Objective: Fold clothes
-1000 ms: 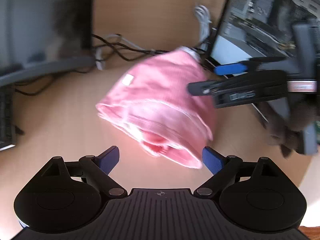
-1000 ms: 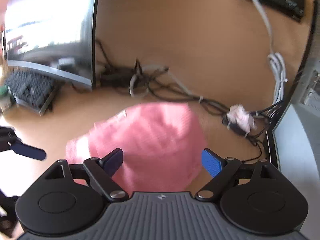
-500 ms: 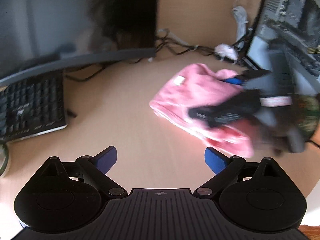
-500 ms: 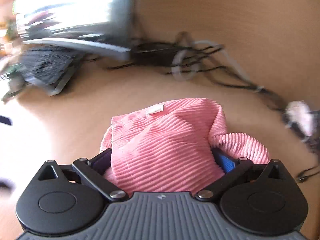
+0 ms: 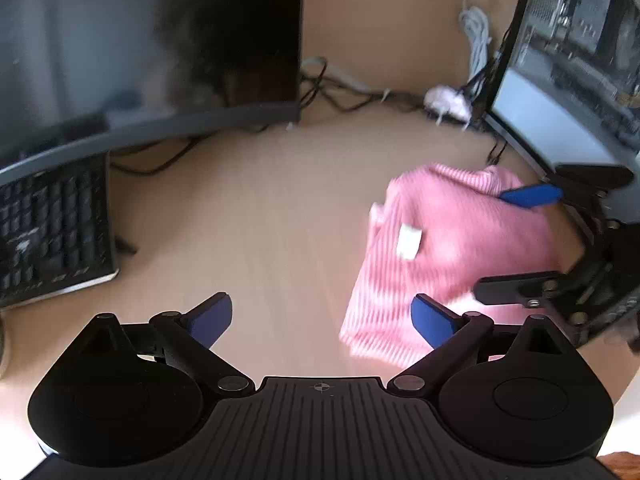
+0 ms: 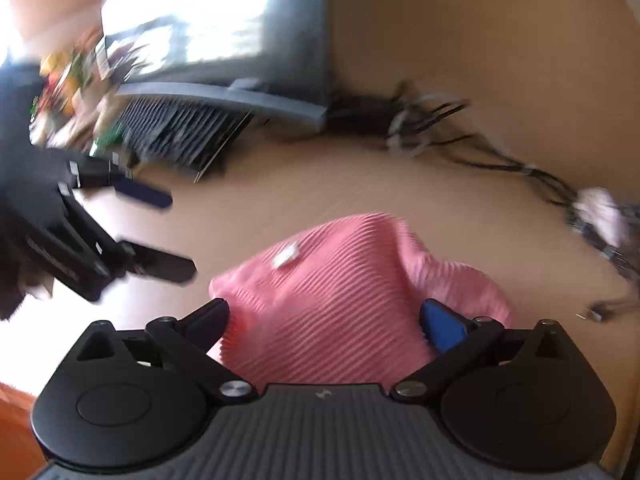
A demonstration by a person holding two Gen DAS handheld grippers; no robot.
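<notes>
A pink ribbed garment (image 6: 344,292), bunched with a small white tag (image 6: 286,255) showing on top, is seen lying on a tan desk (image 5: 260,216) toward its right side. It is straddled by the right gripper (image 6: 324,316), whose fingers are spread wide around the cloth without pinching it. The left gripper (image 5: 322,314) is held just left of the garment, its fingers spread over bare desk. A black keyboard (image 5: 52,232) is seen at far left, and tangled cables (image 5: 344,92) at the far edge.
</notes>
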